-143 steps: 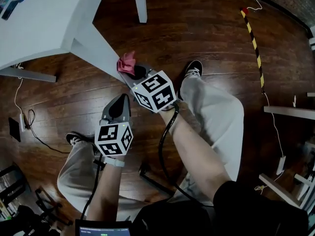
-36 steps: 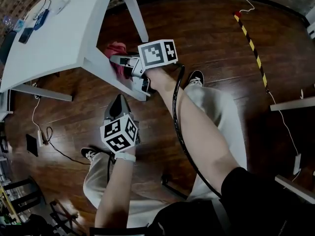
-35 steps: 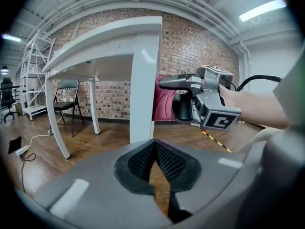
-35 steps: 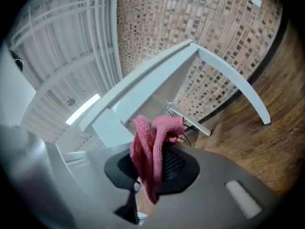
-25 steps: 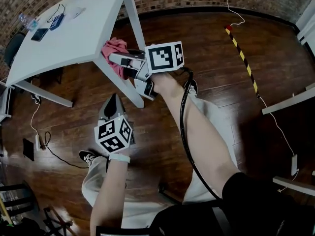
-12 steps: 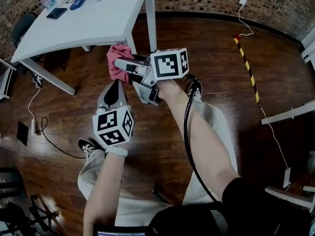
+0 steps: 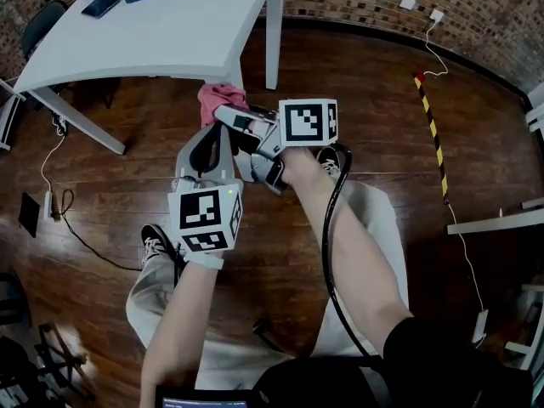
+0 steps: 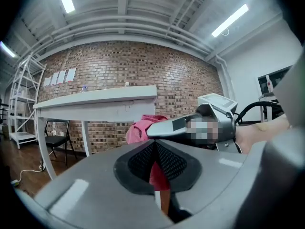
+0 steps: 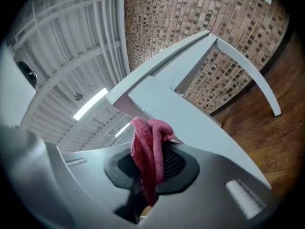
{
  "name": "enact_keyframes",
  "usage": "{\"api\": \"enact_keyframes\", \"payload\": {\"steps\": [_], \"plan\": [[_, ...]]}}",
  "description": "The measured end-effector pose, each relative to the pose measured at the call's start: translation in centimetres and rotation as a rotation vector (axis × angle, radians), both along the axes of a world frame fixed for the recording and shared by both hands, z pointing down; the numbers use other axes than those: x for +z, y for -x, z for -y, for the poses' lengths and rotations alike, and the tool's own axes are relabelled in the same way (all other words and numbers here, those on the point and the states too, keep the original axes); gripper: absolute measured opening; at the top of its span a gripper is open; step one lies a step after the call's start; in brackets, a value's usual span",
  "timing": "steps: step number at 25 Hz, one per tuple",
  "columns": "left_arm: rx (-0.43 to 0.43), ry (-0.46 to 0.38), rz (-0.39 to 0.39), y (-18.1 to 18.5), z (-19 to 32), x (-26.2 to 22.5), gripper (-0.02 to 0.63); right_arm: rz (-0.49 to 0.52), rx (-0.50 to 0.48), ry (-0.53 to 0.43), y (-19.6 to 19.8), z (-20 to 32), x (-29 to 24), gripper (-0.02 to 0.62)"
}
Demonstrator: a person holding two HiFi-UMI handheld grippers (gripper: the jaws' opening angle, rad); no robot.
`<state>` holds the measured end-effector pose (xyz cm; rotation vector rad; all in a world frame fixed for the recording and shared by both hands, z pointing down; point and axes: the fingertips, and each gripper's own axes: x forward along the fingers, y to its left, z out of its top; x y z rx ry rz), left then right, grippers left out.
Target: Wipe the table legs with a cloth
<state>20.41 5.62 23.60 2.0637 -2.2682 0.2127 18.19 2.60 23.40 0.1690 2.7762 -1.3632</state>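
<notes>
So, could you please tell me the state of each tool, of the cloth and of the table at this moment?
Left tool: shut, with nothing between its jaws.
Right tool: shut on the pink terry cloth.
Pink terry cloth: bunched up, sticking out from the jaws of the right tool.
White rectangular table: standing upright on its legs.
</notes>
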Motion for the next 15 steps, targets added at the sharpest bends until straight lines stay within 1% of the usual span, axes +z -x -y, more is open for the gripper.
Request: {"api": "enact_keyframes", "payload": {"steps": [2, 4, 6, 8, 12, 15], "plan": [[0.012, -0.007, 0.011, 0.0, 0.7, 0.0, 0.0, 0.034, -0.008, 0.01, 0.2, 0.1, -0.6, 0.049], [0.022, -0.027, 0.019, 0.2, 0.8, -0.2, 0.0, 0.026, -0.014, -0.02, 0.4, -0.1, -1.0, 0.048], [0.028, -0.026, 0.02, 0.4, 0.7, 0.0, 0.0, 0.006, -0.011, -0.057, 0.5, -0.3, -1.0, 0.049], [0.026, -0.004, -0.005, 0.4, 1.0, 0.7, 0.0, -0.023, 0.012, -0.047, 0.3, 0.1, -0.2, 0.049], [0.031, 0.051, -0.047, -0.1, 1.6, 3.3, 0.0, -0.055, 0.049, 0.016, -0.3, 0.8, 2.6, 0.049], [0.044, 0.109, -0.076, -0.4, 1.6, 6.0, 0.0, -0.115, 0.055, 0.039, -0.6, 0.8, 5.4, 0.049]]}}
